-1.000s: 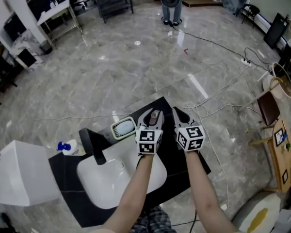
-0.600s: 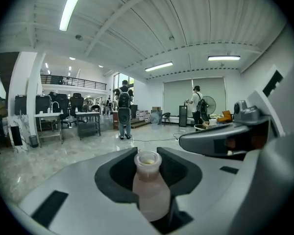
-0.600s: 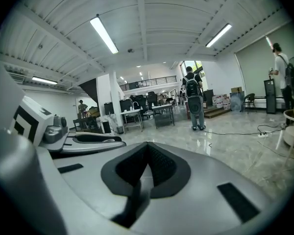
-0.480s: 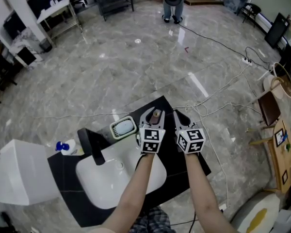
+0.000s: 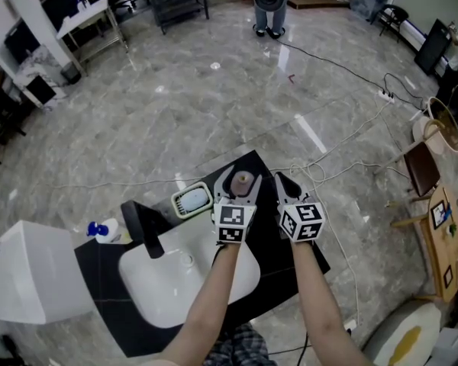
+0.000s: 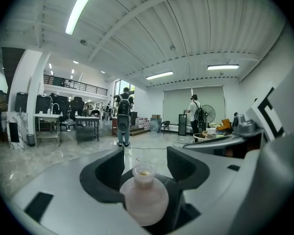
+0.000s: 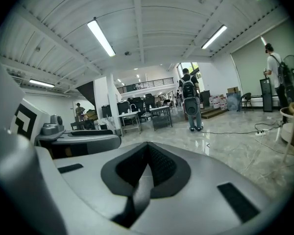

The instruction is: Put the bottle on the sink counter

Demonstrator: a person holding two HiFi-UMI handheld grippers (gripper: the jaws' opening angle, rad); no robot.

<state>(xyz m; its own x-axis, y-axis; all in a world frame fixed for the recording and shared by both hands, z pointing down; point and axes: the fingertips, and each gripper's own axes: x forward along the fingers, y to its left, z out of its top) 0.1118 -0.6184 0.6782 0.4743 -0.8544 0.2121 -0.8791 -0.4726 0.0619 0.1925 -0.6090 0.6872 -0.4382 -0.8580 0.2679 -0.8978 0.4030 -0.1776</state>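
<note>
Pinkish frosted plastic is what the bottle [image 6: 145, 202] looks like: squat round belly, short neck, no cap, smooth and a bit see-through. It stands upright on the far corner of the black bench [image 5: 273, 261], just past the white sink basin [image 5: 160, 280], between the 2 jaws of the left claw [image 5: 243, 177]. Those jaws have just been opening and now stand wide apart. The left gripper view shows a gap on either side of the belly, so nothing is squeezing it. My guess is that's the release, so with the bottle down on the bench the task looks pretty much done bar backing the claw off. With that round shape I'd pull straight back, since a clip from a pad could tip it. The right claw [image 7: 147, 148] sits just beside, jaws pressed together with nothing in them, probably just parked out of the way. The bench top is glossy and stone-looking, and the basin looks like smooth ceramic. There's a matte black tap [image 5: 146, 231] at its left edge and a small pale dish [image 5: 193, 200] near the bottle
</note>
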